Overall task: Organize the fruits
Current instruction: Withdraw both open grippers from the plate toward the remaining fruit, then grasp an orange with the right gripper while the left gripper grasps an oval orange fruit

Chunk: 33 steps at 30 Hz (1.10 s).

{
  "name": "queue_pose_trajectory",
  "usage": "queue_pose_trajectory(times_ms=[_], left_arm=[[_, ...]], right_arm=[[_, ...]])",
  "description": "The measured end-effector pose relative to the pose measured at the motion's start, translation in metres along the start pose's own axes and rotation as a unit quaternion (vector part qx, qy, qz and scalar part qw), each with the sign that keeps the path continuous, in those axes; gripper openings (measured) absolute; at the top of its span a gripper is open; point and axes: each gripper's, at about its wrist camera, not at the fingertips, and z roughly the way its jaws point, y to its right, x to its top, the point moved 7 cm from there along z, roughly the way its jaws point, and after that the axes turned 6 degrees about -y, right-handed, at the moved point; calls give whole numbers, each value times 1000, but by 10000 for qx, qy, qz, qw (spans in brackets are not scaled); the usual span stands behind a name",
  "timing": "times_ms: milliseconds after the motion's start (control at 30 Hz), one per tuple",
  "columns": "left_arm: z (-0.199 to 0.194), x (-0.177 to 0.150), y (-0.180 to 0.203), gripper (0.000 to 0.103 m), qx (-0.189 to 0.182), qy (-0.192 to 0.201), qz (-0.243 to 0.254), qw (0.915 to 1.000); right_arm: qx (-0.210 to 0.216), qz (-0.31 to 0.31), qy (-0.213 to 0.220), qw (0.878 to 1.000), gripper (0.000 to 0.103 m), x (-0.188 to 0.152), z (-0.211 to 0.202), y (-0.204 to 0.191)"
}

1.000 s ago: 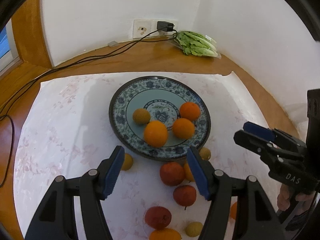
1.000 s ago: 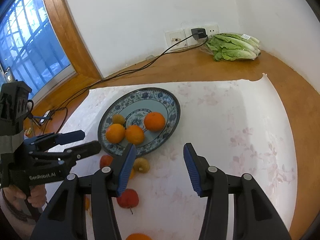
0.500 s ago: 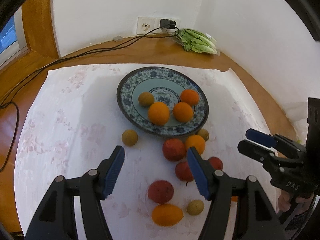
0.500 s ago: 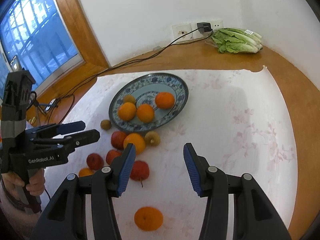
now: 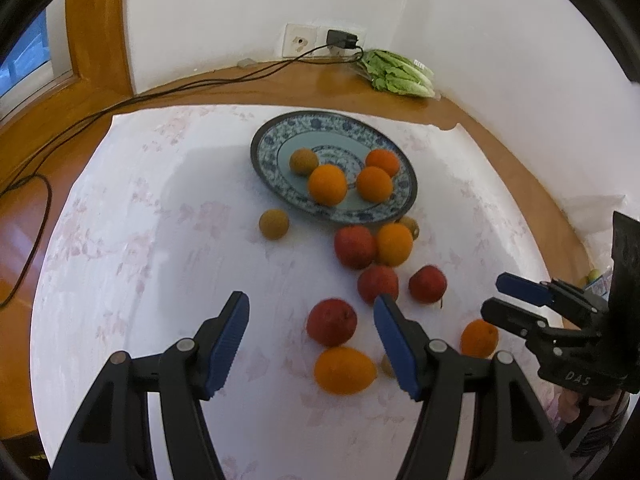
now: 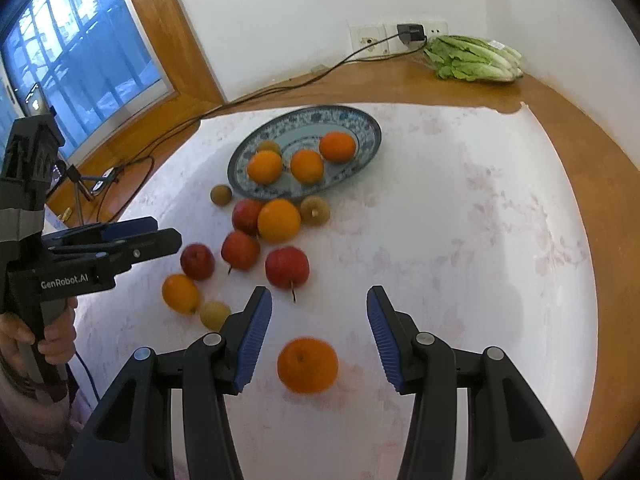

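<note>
- Plate [image 5: 400,168]: a round blue-and-white patterned dish lying flat on the white flowered cloth [image 5: 160,240] that covers the wooden worktop [image 5: 520,168]. In it are three oranges [image 5: 327,184] grouped near its front and right side and one small brownish-yellow fruit [image 5: 304,161] towards its left.
- Loose fruit on the cloth, all outside the plate: a brownish fruit [image 5: 273,224] alone at the plate's front left; an orange [image 5: 394,244] and a red apple [image 5: 355,246] touching each other just in front of the rim, with another brownish fruit [image 5: 410,226] behind the orange.
- Nearer the cameras lie three more red apples [image 5: 331,322], two more oranges [image 5: 344,370], and a pale yellow fruit [image 6: 214,314] beside the left-hand one.
- Look of the fruit: oranges bright and smooth, apples dark red; one apple [image 6: 287,267] shows a thin stem that points towards the camera.
- The orange [image 6: 307,365] in the right wrist view is slightly squat, its stem dimple facing up; the nearest one in the left view looks oval, long axis lying left to right, though blurred.
- Left hand-held gripper [image 5: 312,344]: jaws apart, nothing between the pads, above the near apples.
- Right hand-held gripper [image 6: 319,330]: jaws apart, clamped on nothing, with the squat orange on the cloth below the gap.
- Bagged lettuce [image 6: 474,60] lies at the far wall beside a socket [image 6: 368,40].
</note>
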Motion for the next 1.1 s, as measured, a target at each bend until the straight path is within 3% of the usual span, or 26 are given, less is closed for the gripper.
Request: queue_pose_trajectory(times_ms=[900, 1100], left_arm=[[8, -33, 10, 68, -15, -177, 171, 9997], [13, -35, 12, 57, -137, -158, 125, 9997]], right_arm=[[91, 49, -381, 9992, 51, -35, 15, 1], [140, 78, -343, 9993, 51, -35, 14, 3]])
